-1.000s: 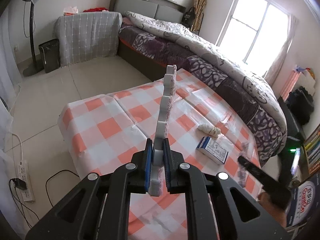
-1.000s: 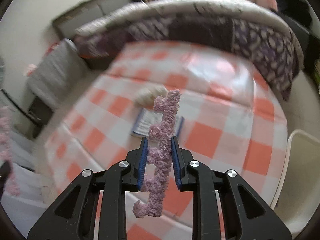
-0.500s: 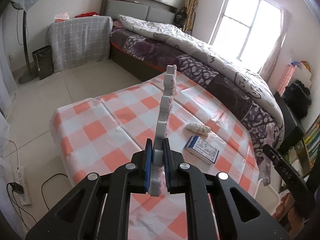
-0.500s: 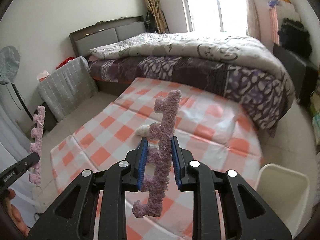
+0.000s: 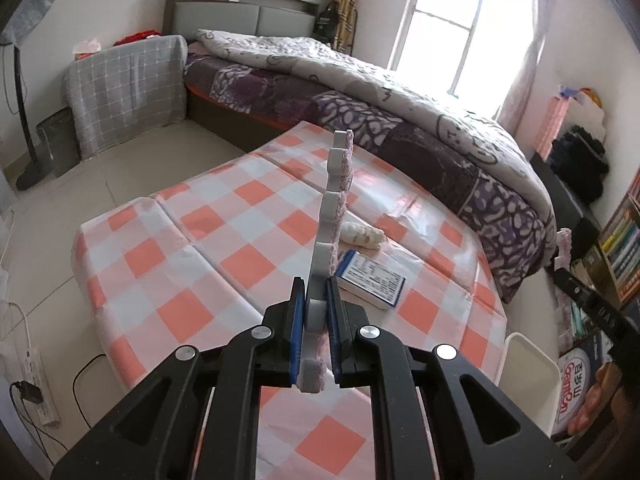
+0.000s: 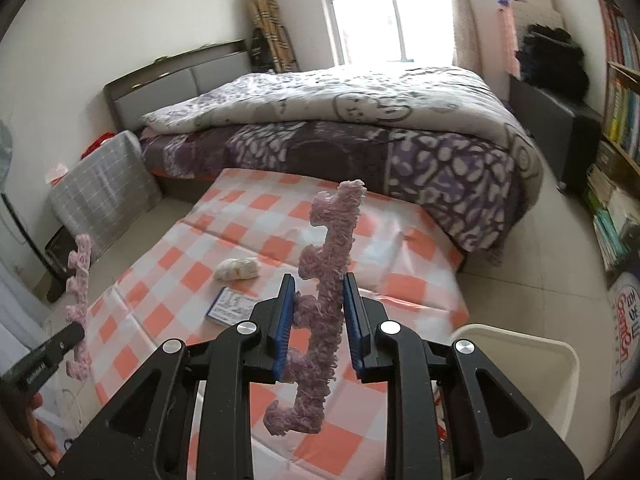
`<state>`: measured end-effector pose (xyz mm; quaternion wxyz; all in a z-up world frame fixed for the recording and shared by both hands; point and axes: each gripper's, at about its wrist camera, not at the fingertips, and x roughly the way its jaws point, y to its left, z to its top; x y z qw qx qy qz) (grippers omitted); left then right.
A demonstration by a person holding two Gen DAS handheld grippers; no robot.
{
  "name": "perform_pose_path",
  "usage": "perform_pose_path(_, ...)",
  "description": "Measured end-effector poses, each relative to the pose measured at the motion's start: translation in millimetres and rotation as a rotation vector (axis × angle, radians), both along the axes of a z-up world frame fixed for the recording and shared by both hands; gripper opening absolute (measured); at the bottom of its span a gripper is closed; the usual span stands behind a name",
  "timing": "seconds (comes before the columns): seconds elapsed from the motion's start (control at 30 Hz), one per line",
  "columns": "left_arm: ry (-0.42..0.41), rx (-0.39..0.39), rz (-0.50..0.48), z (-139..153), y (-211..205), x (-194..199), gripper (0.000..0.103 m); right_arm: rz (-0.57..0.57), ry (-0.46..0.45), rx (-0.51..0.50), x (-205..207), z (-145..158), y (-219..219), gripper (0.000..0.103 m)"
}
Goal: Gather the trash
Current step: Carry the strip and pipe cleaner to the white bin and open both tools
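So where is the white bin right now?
In the right wrist view the white bin stands on the floor at lower right, beside the checkered table's near corner.

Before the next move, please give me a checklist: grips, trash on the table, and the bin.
1. Left gripper shut on its pink strip: ok.
2. Right gripper grips its pink strip: cannot tell; the blue pads stand beside the strip, with a gap on its left side.
3. White bin in view, beside the table's near right corner: ok.
4. Bin interior free: cannot tell, only part of it shows.
5. Table cleared: not ok; a crumpled wad and a small box lie there.
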<state>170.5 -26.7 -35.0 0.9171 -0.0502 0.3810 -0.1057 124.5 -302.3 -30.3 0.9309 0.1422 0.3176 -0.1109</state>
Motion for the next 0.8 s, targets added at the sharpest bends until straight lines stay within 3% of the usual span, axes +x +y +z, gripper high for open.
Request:
perform_pose_path(0.7,0.028,0.032,-0.186,-20,-95,-15,0.011,-0.248,0.101,0.177,-56,-18,-114,0.027)
perform_pose_path(0.77,0.030,0.037,-0.217,-22,-110,-19,0.011,-0.285,0.099,0.199,-65,-20,-125,0.047)
perform_pose_path(0.8,0.031,0.040,-0.228,-23,-116,-21,0.011,-0.299,0.096,0.209,-68,-20,-130,0.050)
